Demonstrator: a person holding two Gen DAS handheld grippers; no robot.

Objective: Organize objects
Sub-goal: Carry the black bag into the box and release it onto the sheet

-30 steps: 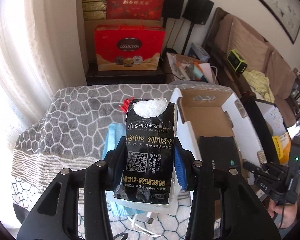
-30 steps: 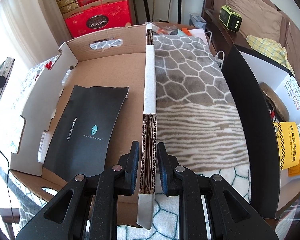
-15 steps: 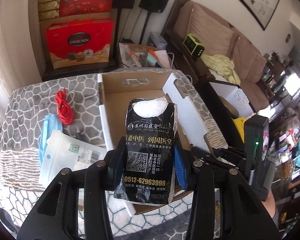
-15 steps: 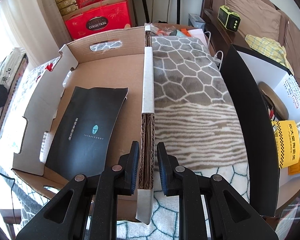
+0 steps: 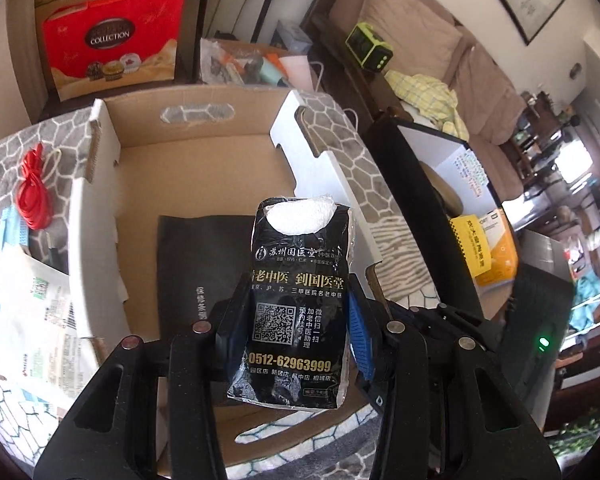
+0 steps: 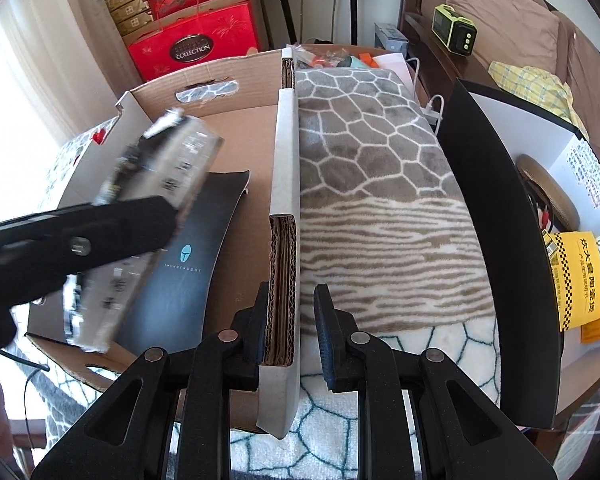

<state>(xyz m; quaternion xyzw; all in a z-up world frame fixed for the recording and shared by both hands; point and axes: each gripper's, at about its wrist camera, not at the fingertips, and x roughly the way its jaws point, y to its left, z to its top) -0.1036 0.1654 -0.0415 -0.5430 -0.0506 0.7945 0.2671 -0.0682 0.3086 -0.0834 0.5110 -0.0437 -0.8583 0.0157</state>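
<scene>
My left gripper (image 5: 296, 320) is shut on a black tissue pack (image 5: 298, 296) with gold Chinese print, held above the open cardboard box (image 5: 188, 172). The pack shows blurred in the right wrist view (image 6: 148, 208), over the box's left half. A black booklet (image 5: 196, 264) lies flat on the box floor. My right gripper (image 6: 290, 324) straddles the box's right wall (image 6: 286, 200); its jaws stand slightly apart, with a gap on the right side.
A red cable (image 5: 32, 196), a blue pack and a white printed pouch (image 5: 28, 320) lie on the patterned blanket left of the box. A black-and-white box (image 6: 500, 220) stands to the right. Red gift bags (image 5: 112, 40) stand behind.
The left gripper carried the tissue pack rightwards from the blanket to above the box. The right gripper's jaws have opened a little off the box wall.
</scene>
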